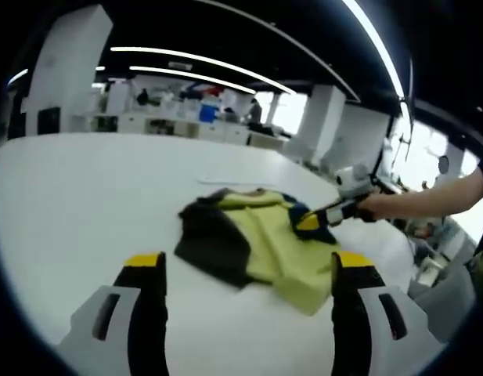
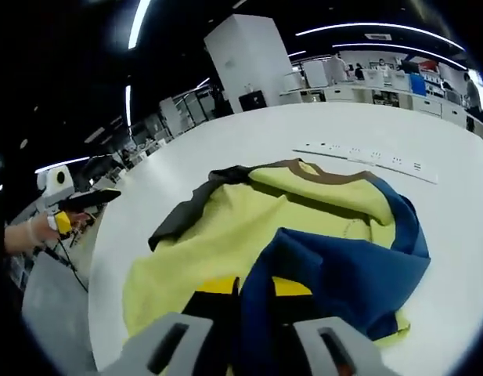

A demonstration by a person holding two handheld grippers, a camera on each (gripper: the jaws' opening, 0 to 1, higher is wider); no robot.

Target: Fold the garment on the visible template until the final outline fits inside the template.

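Mid-fold, the shirt (image 2: pixel 304 235) lies crumpled at centre frame on the white table (image 2: pixel 460 235), the right gripper (image 2: pixel 253 301) pinched on its blue sleeve (image 2: pixel 335 274) at the bottom of the right gripper view, collar toward the upper middle, long axis running from lower left to upper right. Seen in the left gripper view, the left gripper (image 1: pixel 245 274) hangs wide open and empty at lower centre, just short of the cloth. Judged risk: a slipping sleeve could bunch the fabric and spoil the outline; no template can be made out
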